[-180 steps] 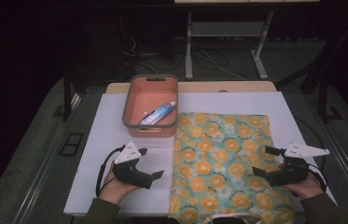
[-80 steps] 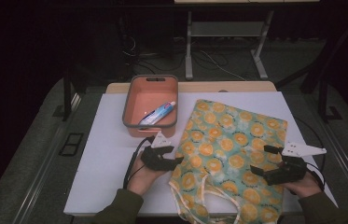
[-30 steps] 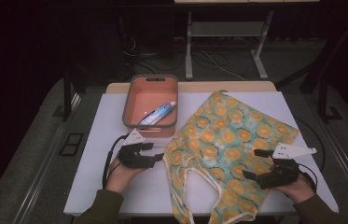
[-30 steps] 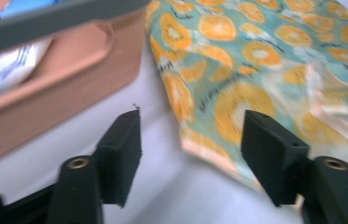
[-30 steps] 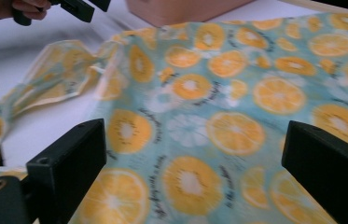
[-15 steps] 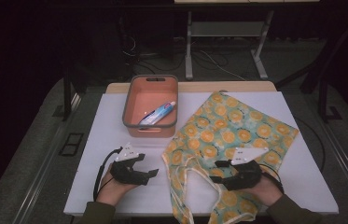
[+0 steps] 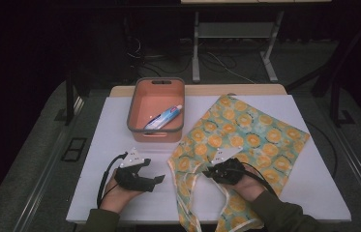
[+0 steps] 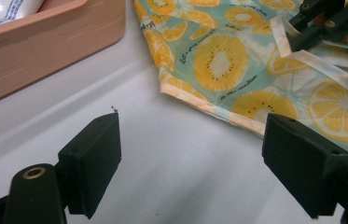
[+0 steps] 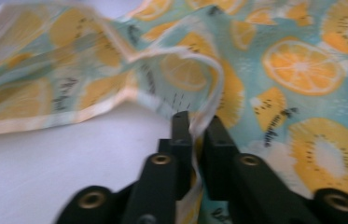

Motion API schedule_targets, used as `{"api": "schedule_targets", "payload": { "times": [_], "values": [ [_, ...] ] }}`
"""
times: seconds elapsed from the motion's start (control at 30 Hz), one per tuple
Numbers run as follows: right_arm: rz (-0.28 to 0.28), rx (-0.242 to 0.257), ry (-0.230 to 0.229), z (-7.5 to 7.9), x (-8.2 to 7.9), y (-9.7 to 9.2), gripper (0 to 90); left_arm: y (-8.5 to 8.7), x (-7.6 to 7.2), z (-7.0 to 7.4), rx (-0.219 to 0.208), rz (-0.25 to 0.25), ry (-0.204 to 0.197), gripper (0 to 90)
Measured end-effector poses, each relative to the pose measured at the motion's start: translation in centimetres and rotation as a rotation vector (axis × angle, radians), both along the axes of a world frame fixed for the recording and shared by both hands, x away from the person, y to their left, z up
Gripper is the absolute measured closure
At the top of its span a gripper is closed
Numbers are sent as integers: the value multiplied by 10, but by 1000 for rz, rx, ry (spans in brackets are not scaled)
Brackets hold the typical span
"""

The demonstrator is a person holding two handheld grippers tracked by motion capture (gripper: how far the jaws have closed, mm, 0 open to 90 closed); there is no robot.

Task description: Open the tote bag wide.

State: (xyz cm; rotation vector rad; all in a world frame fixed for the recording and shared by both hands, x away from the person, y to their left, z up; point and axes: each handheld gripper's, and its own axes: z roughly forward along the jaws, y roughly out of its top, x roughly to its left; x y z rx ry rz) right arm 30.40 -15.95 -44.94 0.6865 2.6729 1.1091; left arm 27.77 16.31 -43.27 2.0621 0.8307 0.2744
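A cloth bag [image 7: 250, 133] printed with orange and kiwi slices lies crumpled on the white table, right of centre. My right gripper [image 7: 210, 172] rests at its near left part, shut on a cream strap [image 9: 205, 100] of the bag [image 9: 302, 70], which runs between the jaws of this gripper [image 9: 198, 122]. My left gripper [image 7: 153, 172] sits open on bare table left of the bag, nothing between its jaws. In the left gripper view this gripper [image 8: 195, 154] faces the bag's hemmed edge [image 8: 195, 95], a short way off.
A salmon-pink basket [image 7: 134, 108] stands at the back of the white table cover [image 7: 96, 145], with a toothpaste tube [image 7: 164, 117] inside. The basket's wall [image 8: 45, 46] is close on the left gripper's left. Dark floor and table legs lie beyond.
My right gripper has slid left across the bag and shut on its strap. The bag has been turned and bunched up. My left gripper stayed open beside it.
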Motion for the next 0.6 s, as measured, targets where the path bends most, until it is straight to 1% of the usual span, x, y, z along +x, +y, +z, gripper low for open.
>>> {"api": "schedule_targets", "payload": {
  "times": [0.03,0.07,0.17,0.27,0.3,0.33,0.37,0.4,0.43,0.47,0.5,0.57,0.6],
  "values": [
    [0,0,0,0,0,0,858,0,0,0,0,0,0,185],
    [-22,4,-8,0,5,-1,883,0,0,0,-1,0,-2,185],
    [-64,5,-35,3,14,-2,888,-1,1,1,0,-1,-4,185],
    [-128,-7,-70,4,27,-4,889,-1,1,1,4,0,-6,184],
    [-149,-7,-74,3,32,-5,890,-1,1,1,3,1,-8,184],
    [-149,-7,-74,3,32,-5,890,-1,1,1,3,1,-8,184],
    [-193,-5,-75,2,42,-10,889,-1,1,1,1,1,-8,184],
    [-193,-5,-75,2,42,-10,889,-1,1,1,-1,2,-8,184],
    [-210,-5,-70,2,47,-12,889,0,1,1,-3,2,-8,184],
    [-226,16,-57,1,52,-16,873,0,1,1,-4,2,-8,184],
    [-222,24,-48,1,52,-18,818,0,1,1,-4,3,-7,184],
    [-216,46,-47,6,50,-22,656,1,1,1,-8,1,-7,184],
    [-216,46,-47,6,50,-22,656,1,1,1,-9,0,-6,184]
  ]
}}
